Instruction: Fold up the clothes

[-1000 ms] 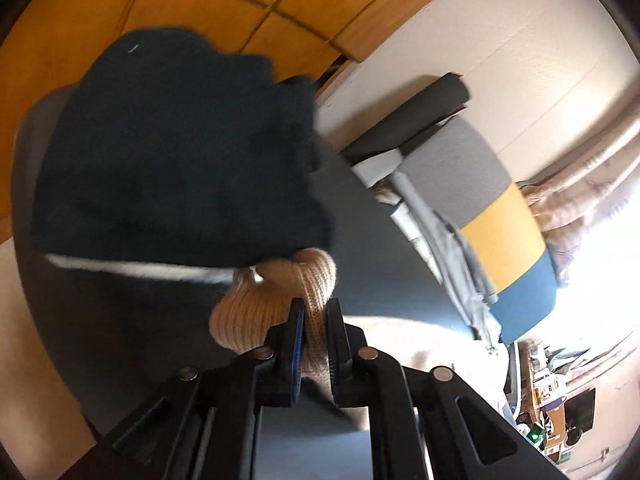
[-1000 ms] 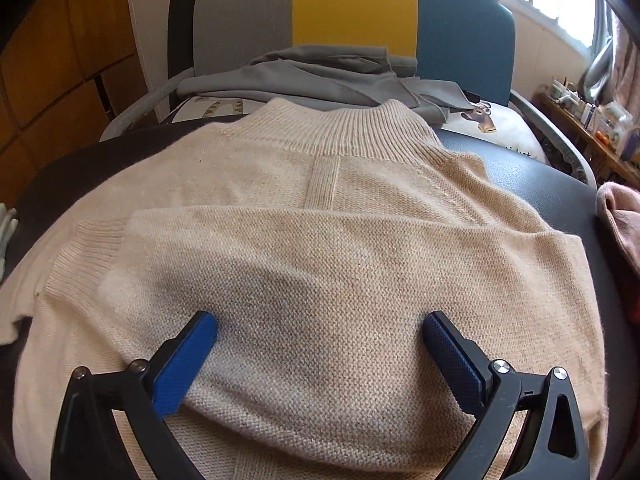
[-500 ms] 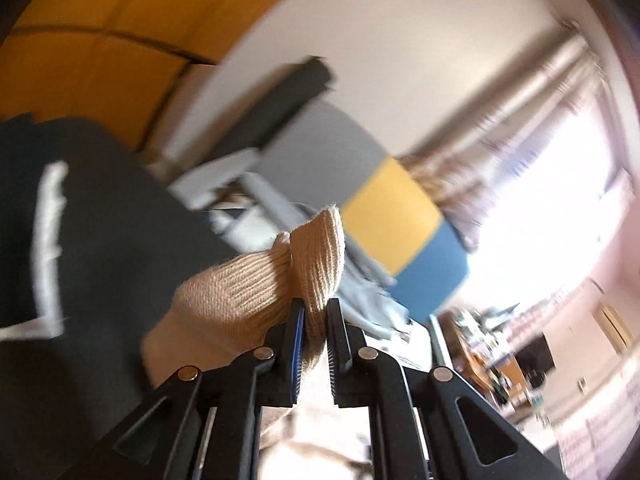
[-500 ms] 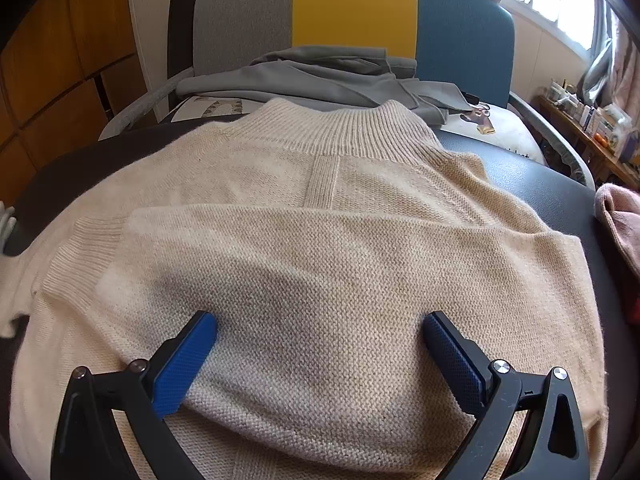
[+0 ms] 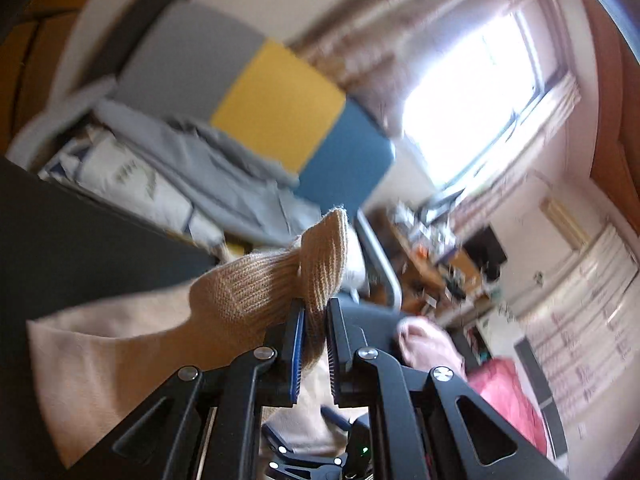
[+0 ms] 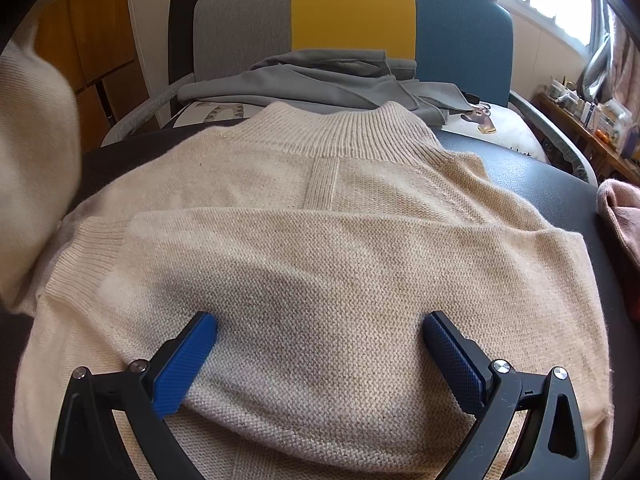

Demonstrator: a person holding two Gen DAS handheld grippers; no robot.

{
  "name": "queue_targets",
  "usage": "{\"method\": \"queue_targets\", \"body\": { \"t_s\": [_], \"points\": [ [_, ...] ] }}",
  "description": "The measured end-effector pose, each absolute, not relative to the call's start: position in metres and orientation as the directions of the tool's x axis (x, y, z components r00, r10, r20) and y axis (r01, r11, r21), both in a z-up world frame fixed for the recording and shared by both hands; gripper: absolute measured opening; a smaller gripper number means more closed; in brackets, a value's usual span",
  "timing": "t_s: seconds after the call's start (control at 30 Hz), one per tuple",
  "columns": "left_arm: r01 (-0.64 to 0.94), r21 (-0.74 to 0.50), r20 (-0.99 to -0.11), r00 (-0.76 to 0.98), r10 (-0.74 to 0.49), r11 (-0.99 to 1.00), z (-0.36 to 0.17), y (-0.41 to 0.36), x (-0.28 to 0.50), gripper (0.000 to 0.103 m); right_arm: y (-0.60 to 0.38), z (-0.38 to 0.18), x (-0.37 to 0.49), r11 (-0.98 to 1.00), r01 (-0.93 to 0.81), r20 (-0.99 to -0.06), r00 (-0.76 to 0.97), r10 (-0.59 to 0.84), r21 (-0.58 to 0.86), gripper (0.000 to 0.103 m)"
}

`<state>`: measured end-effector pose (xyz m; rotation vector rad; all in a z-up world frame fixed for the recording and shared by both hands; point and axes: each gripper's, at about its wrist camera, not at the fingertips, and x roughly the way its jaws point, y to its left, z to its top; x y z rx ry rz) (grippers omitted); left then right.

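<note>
While the left hand-held gripper lifts a ribbed cuff clenched in its jaws, the cream knitted sweater lies half-folded on the dark counter beneath the released right hand-held gripper, one sleeve across, the other unfolded.

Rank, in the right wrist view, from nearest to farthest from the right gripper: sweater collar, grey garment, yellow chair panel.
From the right gripper:
1. Sweater collar, straight ahead on the dark surface.
2. Grey garment, heaped behind the collar.
3. Yellow chair panel, upright at the back.
</note>
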<state>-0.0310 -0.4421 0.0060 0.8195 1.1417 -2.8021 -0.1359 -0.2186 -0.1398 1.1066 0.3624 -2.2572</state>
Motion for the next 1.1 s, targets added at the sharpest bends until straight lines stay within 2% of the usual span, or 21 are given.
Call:
{"method": "queue_targets", "body": {
  "t_s": [0.1,0.23,0.4,0.5,0.63,0.77,1.1],
  "points": [
    [0.198,-0.655,-0.527,-0.812,0.253,-0.729,-0.028,-0.424,-0.06,0.009,-0.218,-0.14,-0.136,-0.787,0.616,-0.786,-0.477,-0.393,0.019,0.103],
    [0.223,-0.627,-0.608,-0.74,0.289,-0.747,-0.07,-0.403,-0.078,0.009,-0.219,-0.14,-0.135,-0.789,0.614,-0.786,-0.478,-0.393,0.021,0.103],
    [0.234,-0.592,-0.669,-0.677,0.307,-0.772,-0.099,-0.391,-0.086,0.009,-0.221,-0.14,-0.135,-0.791,0.612,-0.785,-0.479,-0.393,0.022,0.103],
    [0.235,-0.599,-0.676,-0.66,0.327,-0.765,-0.102,-0.39,-0.082,0.017,-0.222,-0.14,-0.134,-0.793,0.609,-0.785,-0.481,-0.391,0.021,0.103],
    [0.237,-0.611,-0.683,-0.64,0.352,-0.756,-0.106,-0.39,-0.077,0.021,-0.221,-0.141,-0.135,-0.791,0.611,-0.785,-0.479,-0.392,0.022,0.103],
    [0.256,-0.648,-0.622,-0.722,0.304,-0.718,-0.086,-0.405,-0.034,0.024,-0.221,-0.14,-0.136,-0.791,0.612,-0.787,-0.476,-0.393,0.025,0.103],
    [0.441,-0.521,-0.697,-0.714,0.066,-0.731,-0.123,-0.397,0.094,0.024,-0.226,-0.132,-0.135,-0.767,0.641,-0.824,-0.444,-0.353,-0.017,0.103]
  ]
}}
